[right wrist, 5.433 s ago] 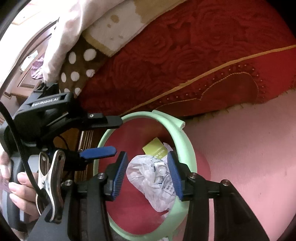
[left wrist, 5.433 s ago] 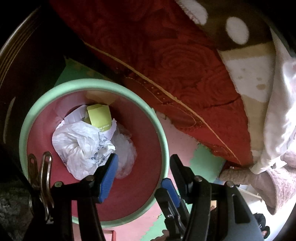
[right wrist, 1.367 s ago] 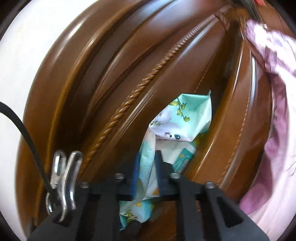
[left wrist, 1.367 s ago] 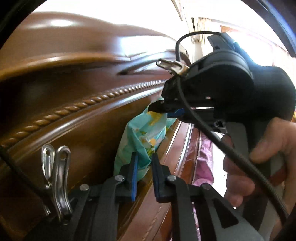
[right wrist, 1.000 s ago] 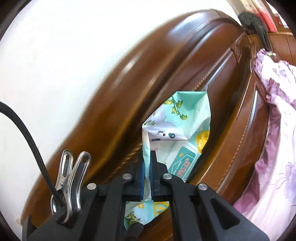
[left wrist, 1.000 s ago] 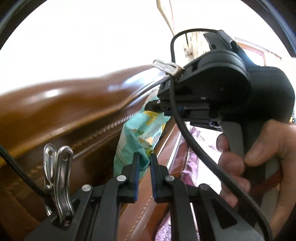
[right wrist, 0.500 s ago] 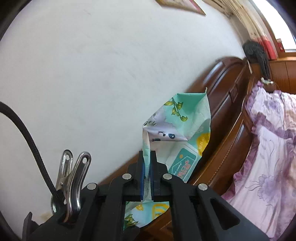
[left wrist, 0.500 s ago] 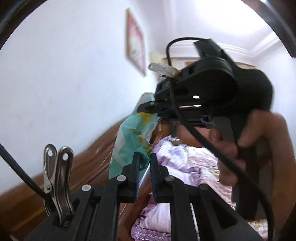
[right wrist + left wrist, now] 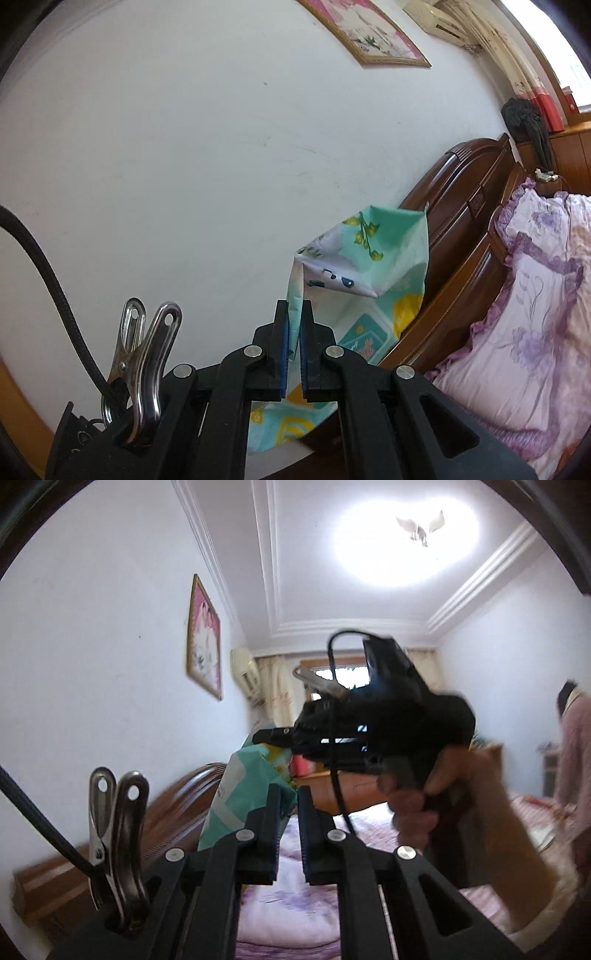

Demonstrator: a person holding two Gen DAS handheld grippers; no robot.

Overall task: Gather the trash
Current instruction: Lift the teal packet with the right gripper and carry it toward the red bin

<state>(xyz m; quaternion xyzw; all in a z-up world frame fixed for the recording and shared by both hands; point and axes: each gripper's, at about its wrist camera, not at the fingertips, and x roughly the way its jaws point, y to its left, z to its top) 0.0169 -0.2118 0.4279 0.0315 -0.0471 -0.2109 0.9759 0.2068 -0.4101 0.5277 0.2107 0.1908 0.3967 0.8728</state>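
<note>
A teal printed plastic wrapper (image 9: 373, 266) hangs in the air in front of the white wall, held by both grippers. My right gripper (image 9: 293, 319) is shut on a thin fold of it, and the rest billows out to the right. In the left wrist view the wrapper (image 9: 243, 786) runs down to my left gripper (image 9: 289, 801), whose nearly closed jaws pinch its lower edge. In that view the right gripper (image 9: 271, 735), carried by a hand (image 9: 436, 797), grips the wrapper's top. The trash bin is not in view.
A dark wooden headboard (image 9: 465, 192) stands against the wall, with purple floral bedding (image 9: 535, 295) on the bed to its right. A framed picture (image 9: 205, 638) and an air conditioner (image 9: 245, 668) hang on the wall. A person in pink (image 9: 572, 746) stands at the far right.
Both grippers have risen and swung with the wrapper still held. The headboard that filled the views has dropped low, and wall, ceiling and room now show.
</note>
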